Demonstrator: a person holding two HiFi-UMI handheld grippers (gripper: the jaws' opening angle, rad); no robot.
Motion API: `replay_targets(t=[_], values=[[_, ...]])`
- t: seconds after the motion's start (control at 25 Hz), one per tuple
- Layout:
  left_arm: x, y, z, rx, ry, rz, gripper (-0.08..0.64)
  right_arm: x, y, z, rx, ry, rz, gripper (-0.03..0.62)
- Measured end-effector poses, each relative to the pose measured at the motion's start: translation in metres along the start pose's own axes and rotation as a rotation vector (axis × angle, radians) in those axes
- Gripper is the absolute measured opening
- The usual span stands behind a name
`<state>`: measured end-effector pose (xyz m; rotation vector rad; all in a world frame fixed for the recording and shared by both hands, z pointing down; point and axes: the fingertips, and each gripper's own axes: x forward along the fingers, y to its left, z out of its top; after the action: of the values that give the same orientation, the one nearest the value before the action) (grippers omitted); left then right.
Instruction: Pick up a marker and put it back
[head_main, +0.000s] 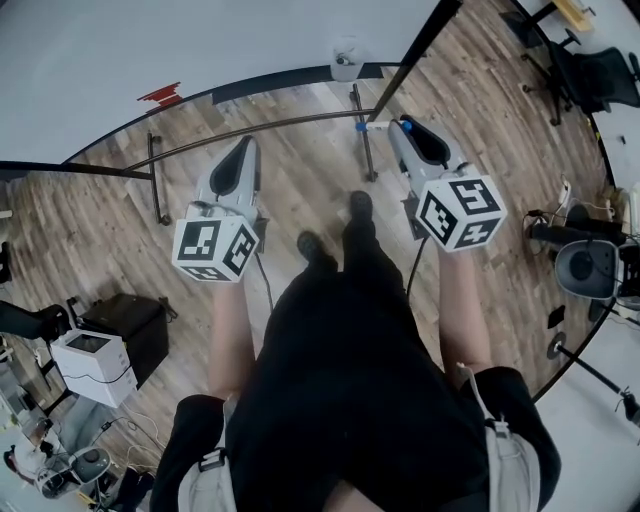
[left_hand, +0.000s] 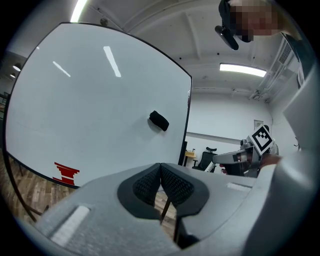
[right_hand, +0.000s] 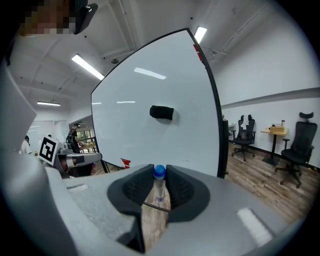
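Blue-capped marker (right_hand: 159, 186) with a pale, see-through barrel stands upright between the dark ribbed pads of the right gripper (head_main: 400, 127), which is clamped on it from both sides; the blue cap pokes up just above the pad tips. In the head view this gripper is held out in front of the person, above the brown wood-plank floor (head_main: 300, 175), with its black-and-white marker cube nearest the camera. The left gripper (head_main: 245, 148) is held out beside it, well apart, and its jaws are pressed together with nothing between them. Both grippers face a large white whiteboard (right_hand: 145, 145) in a black frame. A black rectangular eraser (right_hand: 161, 112) sticks to the board's face, above the level of the marker's cap in the right gripper view. A small red mark (left_hand: 66, 172) sits near the board's lower edge. Black office chairs (right_hand: 298, 145) stand on the floor to the right of the board.
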<state>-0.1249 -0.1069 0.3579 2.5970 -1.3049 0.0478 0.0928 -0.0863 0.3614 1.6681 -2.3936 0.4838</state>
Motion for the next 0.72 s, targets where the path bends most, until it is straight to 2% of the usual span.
replay_targets(t=[0.32,0.52,0.72], values=[[0.000,0.004,-0.005,-0.001,0.009,-0.020,0.011,-0.001,0.003,0.002,-0.026,-0.004,-0.025,0.080],[0.007,0.004,-0.002,-0.007,0.007,-0.002,0.011,0.004,-0.008,0.008,-0.036,-0.003,-0.021,0.080],[0.013,0.017,0.004,-0.003,0.003,0.032,0.011,0.033,-0.023,0.025,-0.049,-0.021,-0.013,0.080]])
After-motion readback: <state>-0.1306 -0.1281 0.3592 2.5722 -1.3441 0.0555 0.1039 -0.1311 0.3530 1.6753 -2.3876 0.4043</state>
